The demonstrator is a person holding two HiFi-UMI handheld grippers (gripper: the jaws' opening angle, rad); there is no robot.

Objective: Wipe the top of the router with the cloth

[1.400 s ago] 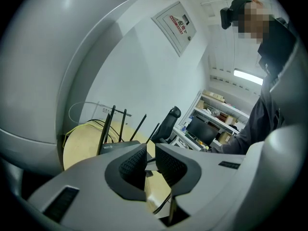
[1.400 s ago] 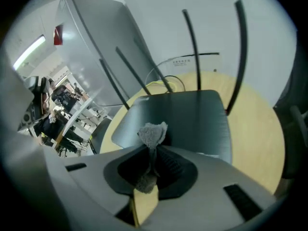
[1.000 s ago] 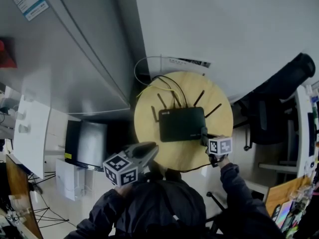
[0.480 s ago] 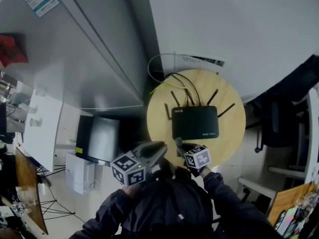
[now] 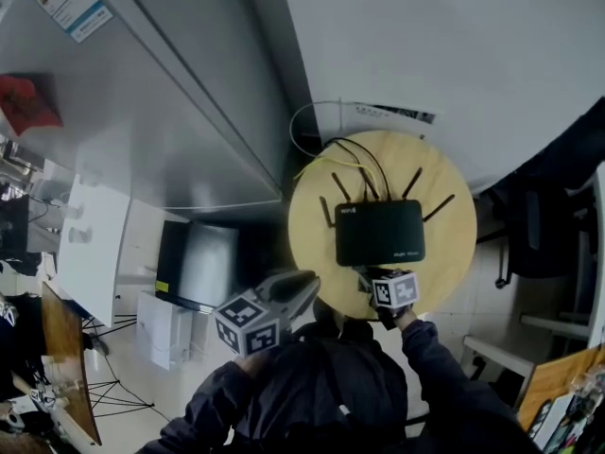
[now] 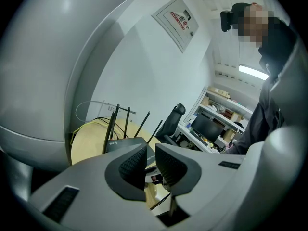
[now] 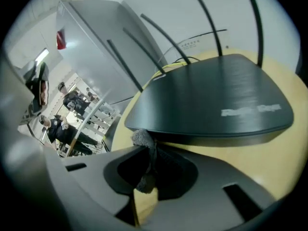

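1. A round wooden table (image 5: 452, 253) carries the things.
2. A black router (image 5: 379, 233) lies flat near its middle.
3. Behind the router, black and yellow cables (image 5: 352, 156) lie on the wood.

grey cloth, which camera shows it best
The right gripper view: the small grey fabric cloth is close up, pinched in the right gripper, near the front edge of the flat black plastic router. In the head view it cannot be made out by that gripper; the left gripper view shows none of it.
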